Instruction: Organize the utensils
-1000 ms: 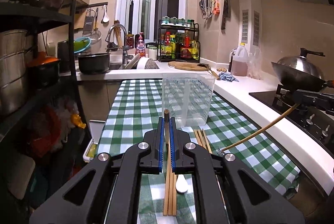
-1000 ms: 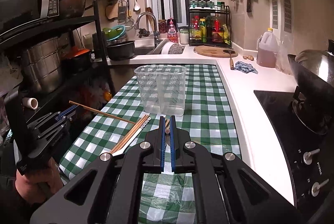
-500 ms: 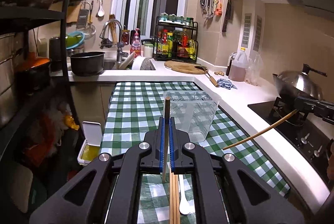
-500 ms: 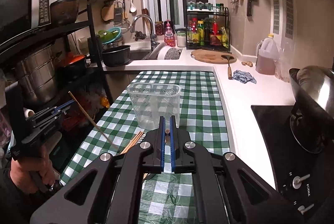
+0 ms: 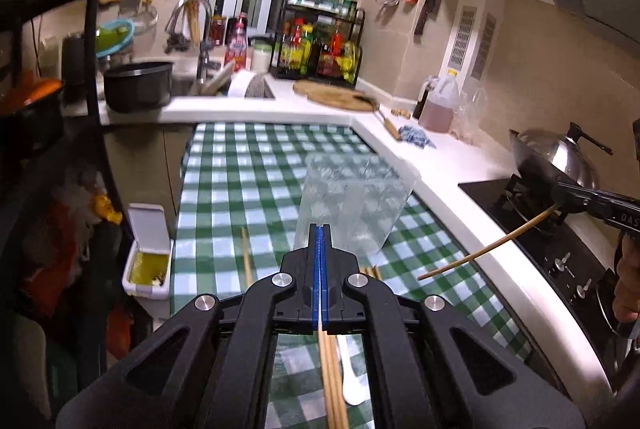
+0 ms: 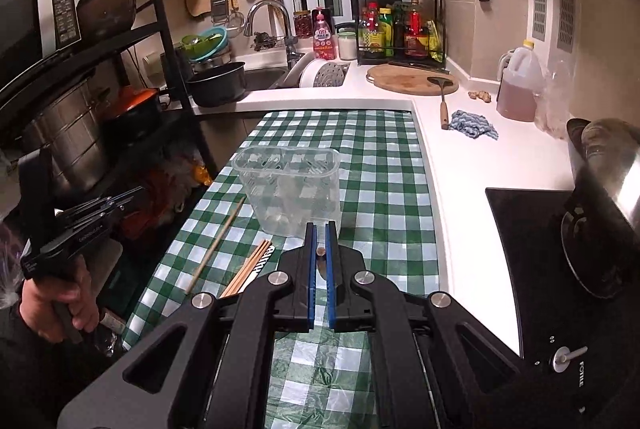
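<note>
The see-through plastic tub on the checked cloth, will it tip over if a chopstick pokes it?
The clear plastic tub looks empty and thin-walled, so probably light. It stands tall and narrows toward its base, so a poke near the rim might tip it. On the green-and-white checked cloth it may slide instead.

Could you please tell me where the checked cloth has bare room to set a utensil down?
Free: the far cloth between the clear container and the white counter; also the strip right of the container. Crowded: the near left, with chopsticks.
</note>
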Demonstrator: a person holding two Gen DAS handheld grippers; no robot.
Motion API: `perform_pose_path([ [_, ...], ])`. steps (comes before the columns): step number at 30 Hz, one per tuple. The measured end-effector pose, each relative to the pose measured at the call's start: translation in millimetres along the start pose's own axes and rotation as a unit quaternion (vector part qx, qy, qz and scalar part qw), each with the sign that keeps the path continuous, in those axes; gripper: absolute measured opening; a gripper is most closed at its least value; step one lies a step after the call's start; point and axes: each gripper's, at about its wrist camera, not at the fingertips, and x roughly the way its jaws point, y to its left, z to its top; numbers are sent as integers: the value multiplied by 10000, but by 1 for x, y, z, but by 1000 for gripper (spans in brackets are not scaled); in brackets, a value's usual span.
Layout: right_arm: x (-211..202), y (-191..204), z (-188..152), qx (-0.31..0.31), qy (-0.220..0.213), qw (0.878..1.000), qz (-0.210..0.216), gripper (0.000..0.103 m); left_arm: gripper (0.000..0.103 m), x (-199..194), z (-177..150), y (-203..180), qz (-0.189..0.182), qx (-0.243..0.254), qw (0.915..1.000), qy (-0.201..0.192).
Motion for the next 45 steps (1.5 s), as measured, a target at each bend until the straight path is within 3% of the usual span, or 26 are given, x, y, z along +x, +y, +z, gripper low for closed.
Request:
perform_pose_path([
  [8, 2, 0, -19, 68, -16, 10000, 42, 4, 5, 49, -70, 40, 849, -329, 9919, 887],
  [9, 1, 0, -22, 85, -30, 9999, 64, 4, 9, 52, -78, 43, 1010, -266, 9901, 940],
  [10, 1, 0, -25, 109, -41, 9999, 104, 4, 20, 54, -86, 46, 1106, -236, 9888, 977],
  [12, 1, -1, -28, 146, -48, 9998, 146, 4, 35, 56, -97, 48, 1019, -212, 9888, 1074],
  [18, 3, -7, -34, 206, -27, 9997, 119, 4, 34, 61, -115, 42, 1145, 54, 9862, 1197],
  [21, 2, -7, -35, 199, -25, 9997, 107, 4, 20, 67, -121, 41, 1193, 71, 9840, 1324],
  [24, 2, -8, -35, 207, -30, 9997, 102, 4, 12, 69, -123, 39, 1221, 146, 9831, 1359],
  [31, -1, -10, -36, 211, -23, 9997, 80, 4, 6, 69, -126, 41, 1191, 84, 9813, 1512],
  [39, -24, -13, -32, 211, -126, 9997, -11, 4, 6, 19, -95, 26, 1053, 155, 9909, 820],
  [45, -44, -7, -21, 104, -226, 9997, -41, 4, 6, -31, -54, -2, 1078, 579, 9925, -1],
])
